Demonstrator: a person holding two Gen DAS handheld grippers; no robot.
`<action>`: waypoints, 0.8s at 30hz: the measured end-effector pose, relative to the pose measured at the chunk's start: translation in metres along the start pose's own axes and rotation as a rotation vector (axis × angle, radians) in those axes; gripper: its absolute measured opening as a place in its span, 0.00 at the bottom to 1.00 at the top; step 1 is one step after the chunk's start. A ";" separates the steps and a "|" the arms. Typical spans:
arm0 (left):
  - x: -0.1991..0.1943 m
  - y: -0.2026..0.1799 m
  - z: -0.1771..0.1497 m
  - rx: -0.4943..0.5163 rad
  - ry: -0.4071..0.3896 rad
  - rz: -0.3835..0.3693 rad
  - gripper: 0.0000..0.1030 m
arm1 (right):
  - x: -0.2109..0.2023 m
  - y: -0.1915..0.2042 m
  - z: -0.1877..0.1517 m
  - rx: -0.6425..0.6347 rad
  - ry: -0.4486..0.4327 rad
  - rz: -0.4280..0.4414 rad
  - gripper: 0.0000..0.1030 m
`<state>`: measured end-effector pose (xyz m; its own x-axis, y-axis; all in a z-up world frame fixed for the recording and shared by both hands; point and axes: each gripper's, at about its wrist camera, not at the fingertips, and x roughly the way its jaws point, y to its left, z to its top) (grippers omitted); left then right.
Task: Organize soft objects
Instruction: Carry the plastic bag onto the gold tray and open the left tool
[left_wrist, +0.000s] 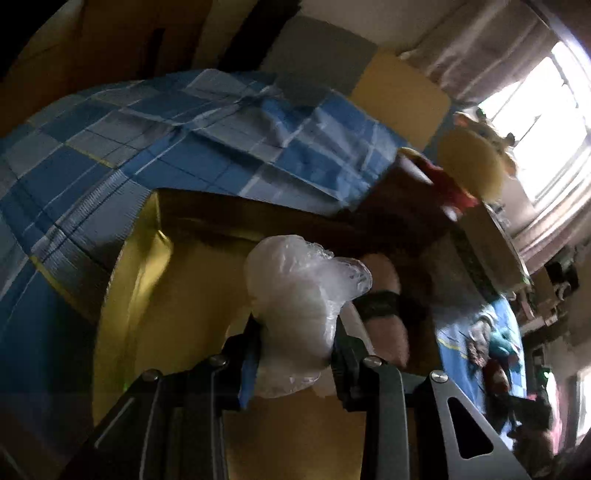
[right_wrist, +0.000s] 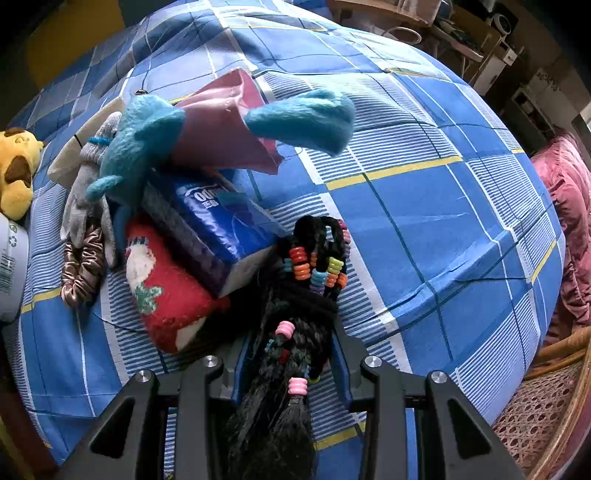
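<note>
My left gripper (left_wrist: 295, 347) is shut on a crumpled clear plastic bag (left_wrist: 299, 295) and holds it above the open cardboard box (left_wrist: 147, 266) beside the bed. My right gripper (right_wrist: 295, 354) is shut on a black braided hairpiece with coloured beads (right_wrist: 314, 273), just above the blue checked bedspread (right_wrist: 424, 206). Left of it lie a blue tissue pack (right_wrist: 218, 221), a red knitted sock (right_wrist: 166, 291), a blue plush toy (right_wrist: 147, 144), a pink bag (right_wrist: 229, 122), a grey glove (right_wrist: 88, 184) and a satin scrunchie (right_wrist: 81, 269).
A yellow plush (right_wrist: 14, 170) lies at the bed's left edge beside a white container (right_wrist: 11, 266). A wicker chair (right_wrist: 546, 413) stands at the lower right, a pink quilt (right_wrist: 569, 221) on the right. Red cloth (left_wrist: 450, 188) hangs at the box's far side.
</note>
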<state>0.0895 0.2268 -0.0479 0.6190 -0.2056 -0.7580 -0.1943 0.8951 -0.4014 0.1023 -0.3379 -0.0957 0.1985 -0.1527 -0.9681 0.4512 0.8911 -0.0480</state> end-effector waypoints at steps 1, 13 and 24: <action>0.006 0.002 0.004 0.004 0.007 0.013 0.34 | 0.000 0.000 0.000 0.000 0.000 0.000 0.36; 0.046 0.009 0.022 0.025 0.020 0.134 0.69 | 0.002 0.002 -0.002 -0.003 -0.008 -0.005 0.36; 0.004 0.000 -0.007 0.031 -0.065 0.163 0.72 | 0.004 0.007 -0.002 -0.013 -0.023 -0.015 0.35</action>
<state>0.0860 0.2231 -0.0543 0.6291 -0.0312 -0.7767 -0.2731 0.9266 -0.2585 0.1043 -0.3314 -0.1004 0.2121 -0.1754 -0.9614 0.4426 0.8943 -0.0655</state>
